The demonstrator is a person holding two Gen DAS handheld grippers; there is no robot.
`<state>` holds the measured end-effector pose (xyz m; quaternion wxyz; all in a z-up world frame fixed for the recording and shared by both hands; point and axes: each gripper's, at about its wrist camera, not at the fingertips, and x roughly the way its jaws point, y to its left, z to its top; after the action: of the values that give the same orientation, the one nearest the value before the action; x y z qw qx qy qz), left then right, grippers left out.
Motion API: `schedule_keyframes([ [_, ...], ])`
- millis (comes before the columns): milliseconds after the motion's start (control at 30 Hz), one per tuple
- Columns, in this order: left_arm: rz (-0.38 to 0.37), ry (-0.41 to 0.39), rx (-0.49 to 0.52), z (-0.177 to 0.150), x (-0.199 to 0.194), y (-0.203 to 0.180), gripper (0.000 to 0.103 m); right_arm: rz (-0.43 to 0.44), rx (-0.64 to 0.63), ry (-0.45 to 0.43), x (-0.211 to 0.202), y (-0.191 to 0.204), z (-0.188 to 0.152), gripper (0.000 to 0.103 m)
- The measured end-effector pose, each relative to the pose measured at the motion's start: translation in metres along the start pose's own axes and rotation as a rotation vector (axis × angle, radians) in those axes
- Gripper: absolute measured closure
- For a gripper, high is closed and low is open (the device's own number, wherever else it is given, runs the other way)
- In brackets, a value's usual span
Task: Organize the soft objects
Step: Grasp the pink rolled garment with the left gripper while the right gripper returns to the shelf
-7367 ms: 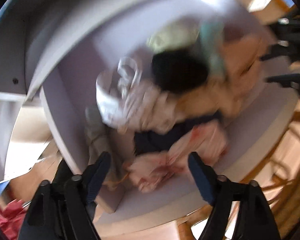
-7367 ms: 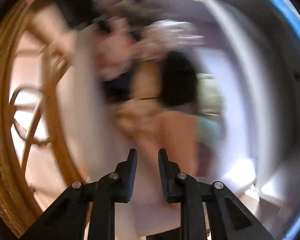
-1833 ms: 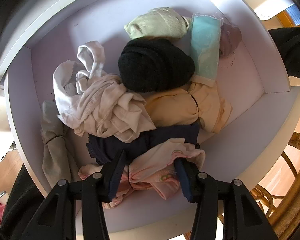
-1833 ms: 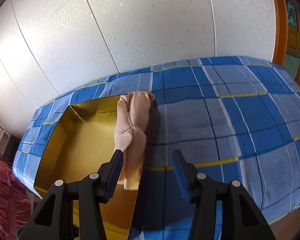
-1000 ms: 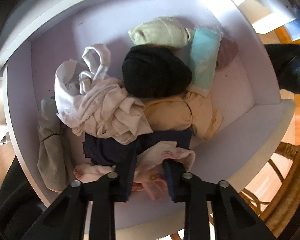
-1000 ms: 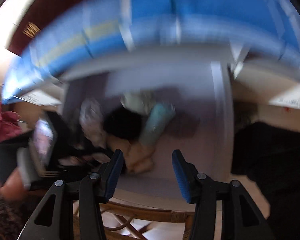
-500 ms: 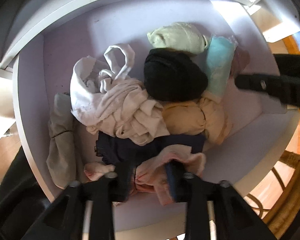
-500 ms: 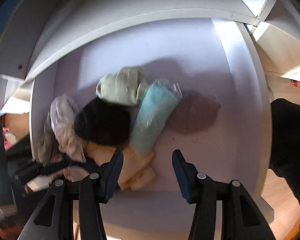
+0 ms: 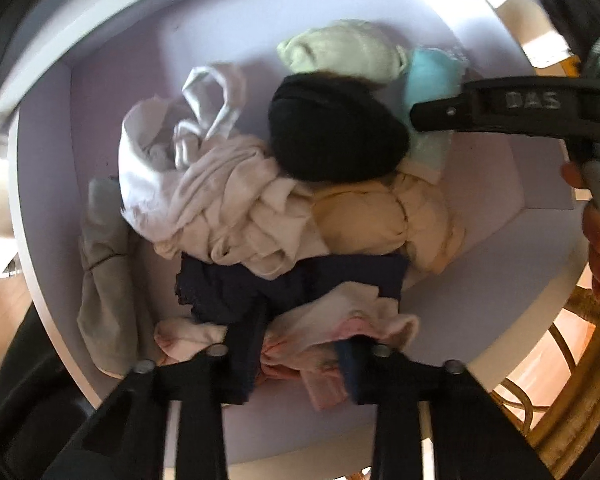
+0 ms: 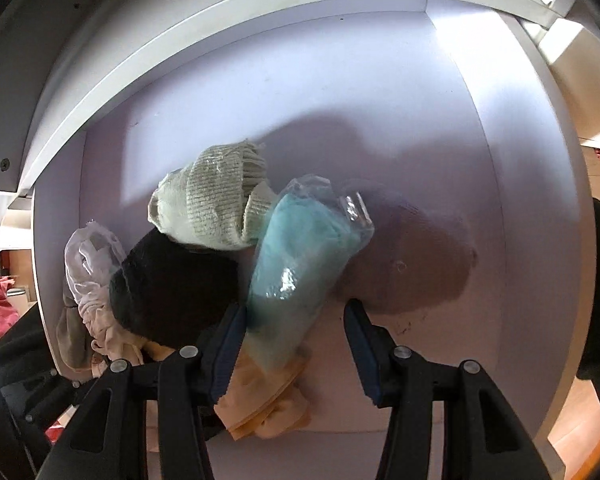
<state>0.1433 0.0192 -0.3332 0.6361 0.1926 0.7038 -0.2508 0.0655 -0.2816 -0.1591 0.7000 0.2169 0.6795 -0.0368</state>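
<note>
Left wrist view: my left gripper (image 9: 300,354) is clamped on the pink cloth (image 9: 331,332) at the near edge of the drawer (image 9: 48,184), below the navy cloth (image 9: 236,288). My right gripper (image 10: 294,344) is spread wide, holding nothing, its fingers either side of the wrapped teal cloth (image 10: 296,264) beside the black hat (image 10: 172,284).

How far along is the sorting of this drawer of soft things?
Early on. The left gripper is shut on the pink and white cloth at the pile's front. The right gripper is open around the turquoise cloth in clear plastic. The black knit bundle, pale green knit sock and yellow garment still lie in the white drawer.
</note>
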Motion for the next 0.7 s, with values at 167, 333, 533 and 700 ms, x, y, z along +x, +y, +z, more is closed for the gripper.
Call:
schedule_keyframes([
  [167, -0.071, -0.07, -0.103, -0.001, -0.024, 0.028, 0.094, 0.028, 0.003, 0.008, 0.0, -0.006, 0.003, 0.079],
  [333, -0.087, -0.123, -0.147, -0.005, -0.048, 0.048, 0.097, 0.039, 0.023, 0.003, -0.004, -0.013, 0.006, 0.08],
  [533, -0.125, -0.23, -0.15, -0.013, -0.092, 0.048, 0.098, 0.032, 0.021, 0.001, -0.008, -0.019, 0.008, 0.08],
  [700, -0.172, -0.327, -0.172, -0.017, -0.123, 0.049, 0.099, 0.018, 0.016, 0.002, -0.005, -0.013, 0.006, 0.08],
])
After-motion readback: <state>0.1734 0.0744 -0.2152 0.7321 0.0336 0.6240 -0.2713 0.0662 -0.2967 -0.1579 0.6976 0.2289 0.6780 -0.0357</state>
